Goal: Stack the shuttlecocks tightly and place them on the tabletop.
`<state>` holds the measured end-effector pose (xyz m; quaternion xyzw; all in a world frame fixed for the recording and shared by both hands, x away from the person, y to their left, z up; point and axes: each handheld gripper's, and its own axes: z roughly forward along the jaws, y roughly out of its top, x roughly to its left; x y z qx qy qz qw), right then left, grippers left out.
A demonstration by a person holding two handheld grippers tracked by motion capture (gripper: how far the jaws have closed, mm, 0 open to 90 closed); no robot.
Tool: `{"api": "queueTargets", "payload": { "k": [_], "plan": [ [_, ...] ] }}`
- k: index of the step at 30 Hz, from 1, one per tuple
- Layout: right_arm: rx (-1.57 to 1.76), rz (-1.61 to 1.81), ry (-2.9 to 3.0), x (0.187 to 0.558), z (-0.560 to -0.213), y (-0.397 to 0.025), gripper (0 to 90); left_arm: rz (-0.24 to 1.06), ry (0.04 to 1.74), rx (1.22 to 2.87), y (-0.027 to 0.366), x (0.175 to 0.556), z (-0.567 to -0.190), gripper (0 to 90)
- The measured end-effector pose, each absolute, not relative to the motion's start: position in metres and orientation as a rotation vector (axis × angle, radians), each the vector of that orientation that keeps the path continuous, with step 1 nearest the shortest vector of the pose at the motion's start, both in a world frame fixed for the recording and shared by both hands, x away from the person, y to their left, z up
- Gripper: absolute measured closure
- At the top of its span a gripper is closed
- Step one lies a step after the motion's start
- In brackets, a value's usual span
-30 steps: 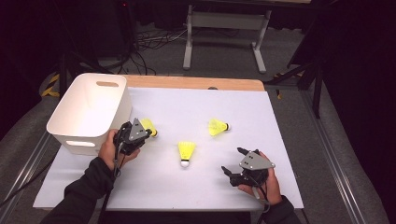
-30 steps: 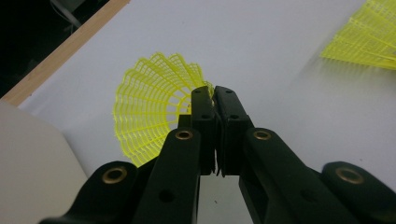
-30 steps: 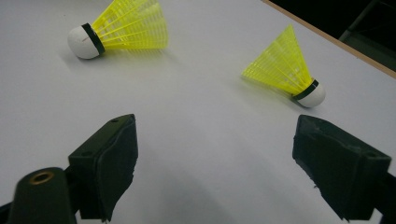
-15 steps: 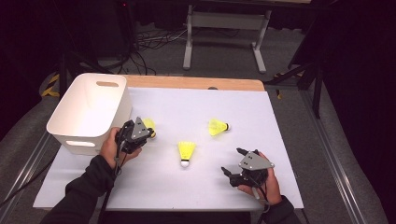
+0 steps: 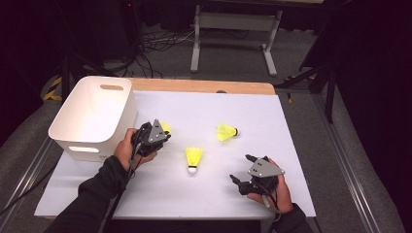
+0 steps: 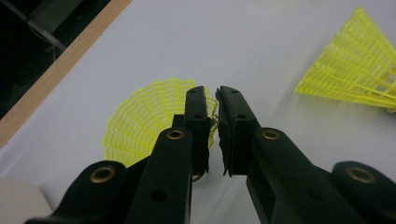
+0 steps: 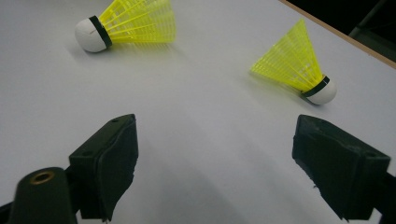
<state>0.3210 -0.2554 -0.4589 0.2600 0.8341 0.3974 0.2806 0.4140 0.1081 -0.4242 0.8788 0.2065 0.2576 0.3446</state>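
Three yellow shuttlecocks with white corks are on the white table sheet [image 5: 301,160]. My left gripper [image 5: 163,134] [image 6: 212,98] is shut on the skirt rim of the left shuttlecock [image 5: 165,127] [image 6: 140,121], its jaws almost touching. The middle shuttlecock [image 5: 194,158] [image 7: 126,25] lies cork toward me. Farther off lies the right one [image 5: 226,131] [image 7: 294,65] [image 6: 355,70]. My right gripper [image 5: 240,168] [image 7: 215,158] rests low over the sheet at the front right, wide open with nothing between its jaws, pointing at those two.
A white plastic bin [image 5: 92,148] stands at the table's left edge, just left of my left hand. A wooden table edge [image 5: 204,86] runs along the back. Dark floor, cables and a metal stand lie beyond.
My left gripper has edged slightly right and away from me at the left shuttlecock. The right gripper and the other two shuttlecocks have stayed put.
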Motion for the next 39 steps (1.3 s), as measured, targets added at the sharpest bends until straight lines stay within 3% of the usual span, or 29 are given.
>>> {"api": "queueTargets", "payload": {
  "k": [27, 39],
  "plan": [
    [0.700, 1.080, 2.274, 0.322, -0.461, -0.255, 15.1, 0.633, 0.547, 2.304, 0.084, 0.427, -0.422, 79.9],
    [0.700, 1.076, 2.291, 0.323, -0.463, -0.255, 15.0, 0.635, 0.586, 2.306, 0.083, 0.447, -0.423, 74.5]
  ]
}}
